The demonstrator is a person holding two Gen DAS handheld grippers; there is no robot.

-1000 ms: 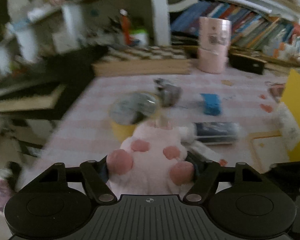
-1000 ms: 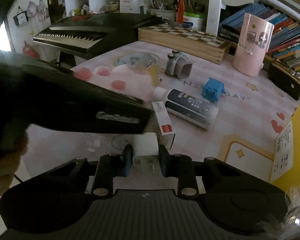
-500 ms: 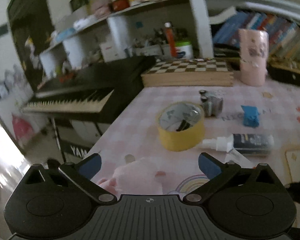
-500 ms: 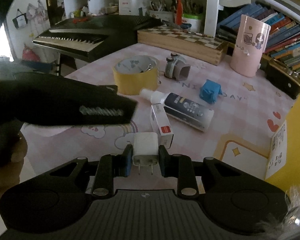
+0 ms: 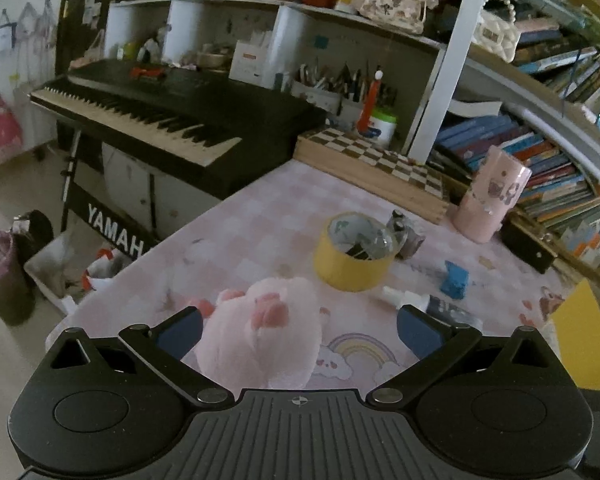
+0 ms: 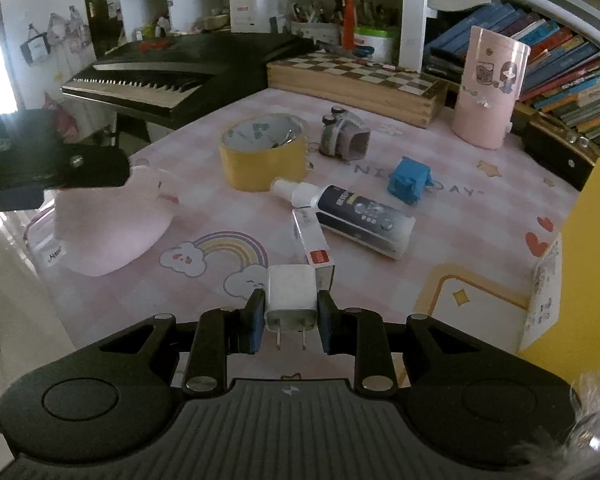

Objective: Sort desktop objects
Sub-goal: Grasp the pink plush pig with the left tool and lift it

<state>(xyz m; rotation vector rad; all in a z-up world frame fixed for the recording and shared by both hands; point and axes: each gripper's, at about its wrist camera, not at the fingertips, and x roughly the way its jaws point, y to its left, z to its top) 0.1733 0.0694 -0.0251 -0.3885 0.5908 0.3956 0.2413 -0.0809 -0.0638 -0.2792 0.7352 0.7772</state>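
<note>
Our left tool (image 5: 298,330) stands wide apart above the soft pink plush paw toy (image 5: 260,336), which lies free at the near-left edge of the pink checked desk (image 5: 260,216), apparently set aside there as sorted. Our right tool (image 6: 290,322) is clamped on the white plug-in charger cube (image 6: 290,292), prongs toward us, ready to carry. The yellow tape roll (image 6: 262,160) rings some small dark items we cannot identify.

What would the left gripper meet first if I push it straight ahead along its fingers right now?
Most likely the pink plush toy, lying on the table between the open left gripper fingers. Beyond it stands the yellow tape roll, though depth is hard to judge through the fisheye.
</note>
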